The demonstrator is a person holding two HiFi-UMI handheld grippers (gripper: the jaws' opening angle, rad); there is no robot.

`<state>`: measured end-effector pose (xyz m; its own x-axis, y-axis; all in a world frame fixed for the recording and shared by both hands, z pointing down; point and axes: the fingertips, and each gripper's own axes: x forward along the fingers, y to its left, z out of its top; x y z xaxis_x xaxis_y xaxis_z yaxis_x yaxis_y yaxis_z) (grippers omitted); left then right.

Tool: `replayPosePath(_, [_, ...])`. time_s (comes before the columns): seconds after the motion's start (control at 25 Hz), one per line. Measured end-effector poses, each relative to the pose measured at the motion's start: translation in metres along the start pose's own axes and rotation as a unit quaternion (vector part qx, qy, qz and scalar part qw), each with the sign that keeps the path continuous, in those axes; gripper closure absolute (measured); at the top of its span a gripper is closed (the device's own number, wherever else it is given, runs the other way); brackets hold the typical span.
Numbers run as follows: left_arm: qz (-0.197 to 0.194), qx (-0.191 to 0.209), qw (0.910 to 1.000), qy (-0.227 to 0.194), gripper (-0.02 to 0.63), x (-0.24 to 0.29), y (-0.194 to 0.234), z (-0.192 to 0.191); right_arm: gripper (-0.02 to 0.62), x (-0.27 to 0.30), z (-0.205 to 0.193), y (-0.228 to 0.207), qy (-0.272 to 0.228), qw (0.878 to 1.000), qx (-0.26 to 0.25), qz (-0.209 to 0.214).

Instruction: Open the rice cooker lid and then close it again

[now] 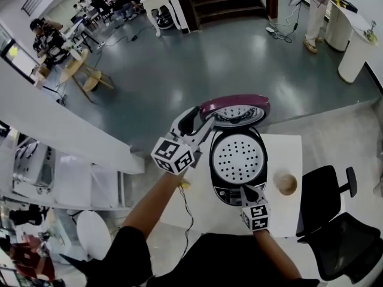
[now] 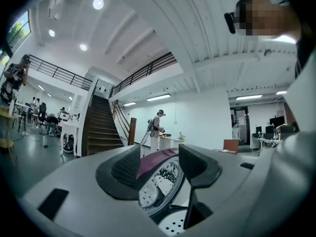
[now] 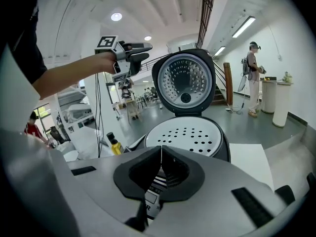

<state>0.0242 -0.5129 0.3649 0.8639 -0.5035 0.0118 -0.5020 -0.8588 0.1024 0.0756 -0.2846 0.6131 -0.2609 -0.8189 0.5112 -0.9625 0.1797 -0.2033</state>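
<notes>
Held the left gripper [image 1: 207, 123] level at the left side of the white table [image 1: 288, 151], on a bare forearm, with its tips just beside the left rim of the upright lid [image 1: 234, 109]. Had its jaws apart with nothing pinched. Showed only the lid's maroon shell and perforated inner plate through the gap. Could not tell whether either tip touched the rim.

Caught, in the right gripper view, a yellow bottle [image 3: 114, 144] with a black cap, low and to the left of the cooker.

Found the rice cooker [image 1: 237, 160] on the table's left half, open, with the lid standing up on its far side and the inner face turned toward the person. Showed a white perforated tray across the pot mouth.

Held the right gripper [image 1: 245, 189] at the cooker's near front, angled down over the control panel. Had its jaws pressed together, tips meeting, nothing between them. Could not make out contact with the panel.

Noted a brown cup [image 1: 286, 183] on the table just right of the cooker, apart from it. Saw a black office chair [image 1: 335, 220] further right, off the table.
</notes>
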Motion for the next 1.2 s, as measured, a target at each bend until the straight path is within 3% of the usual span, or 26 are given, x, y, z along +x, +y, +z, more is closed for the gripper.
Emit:
replayPosePath(0.2, [0.011,-0.005,0.9999,-0.005,0.384,0.026,0.021,0.006,0.594,0.003,-0.011,-0.003,0.009,1.0,0.014,0.001])
replayPosePath(0.52, [0.014,0.015,0.9995,0.023,0.383,0.055,0.038,-0.005,0.594,0.001,-0.009,-0.011,0.004,1.0,0.03,0.002])
replayPosePath(1.2, [-0.022,0.038,0.9977,0.053,0.379,0.07,0.04,-0.016,0.594,-0.002,-0.009,-0.019,0.006,0.999,0.037,-0.007])
